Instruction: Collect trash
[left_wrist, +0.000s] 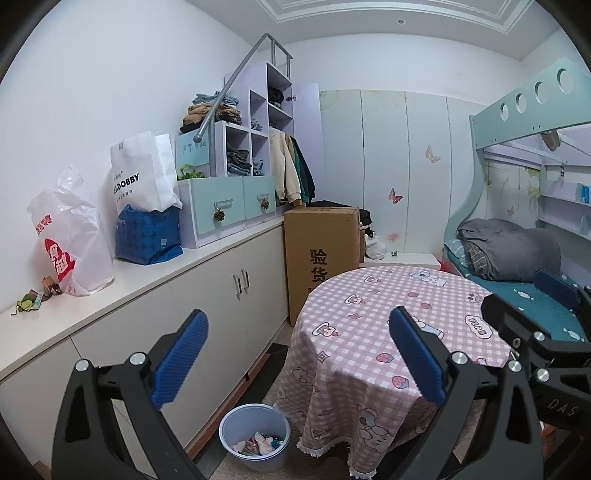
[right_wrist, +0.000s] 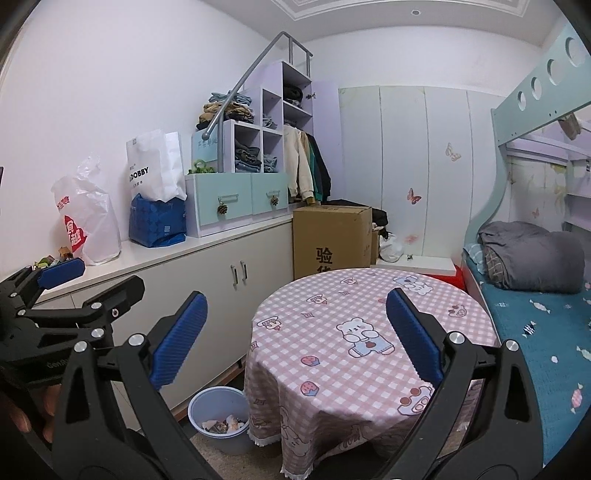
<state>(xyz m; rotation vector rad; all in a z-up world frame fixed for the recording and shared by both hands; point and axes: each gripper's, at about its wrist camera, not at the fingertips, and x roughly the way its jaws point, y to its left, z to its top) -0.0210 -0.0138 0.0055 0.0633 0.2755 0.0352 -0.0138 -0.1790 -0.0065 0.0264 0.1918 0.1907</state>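
A: Where are the grippers?

B: Both are raised side by side, facing the table (left_wrist: 388, 314). The left gripper (left_wrist: 299, 354) has its jaws spread wide with nothing between them. The right gripper (right_wrist: 295, 336) is the same: jaws wide apart, empty.

A: Can either camera see the other tool?

B: Yes. The left wrist view catches the right gripper at its right edge, and the right wrist view shows the left one at its left edge, with fingers (right_wrist: 22, 417) wrapped around its handle.

A: And the trash?

B: Crumpled paper and wrappers (left_wrist: 258, 443) lie in the bin (left_wrist: 229, 428), which stands on the floor between the table and the cabinet (left_wrist: 207, 295). A few small scraps (left_wrist: 35, 297) sit on the counter (left_wrist: 147, 280) at its left end, just beside a white plastic bag (left_wrist: 70, 240).

A: Anything on the table?

B: Only the pink checked cloth (right_wrist: 332, 321) with cartoon bears.
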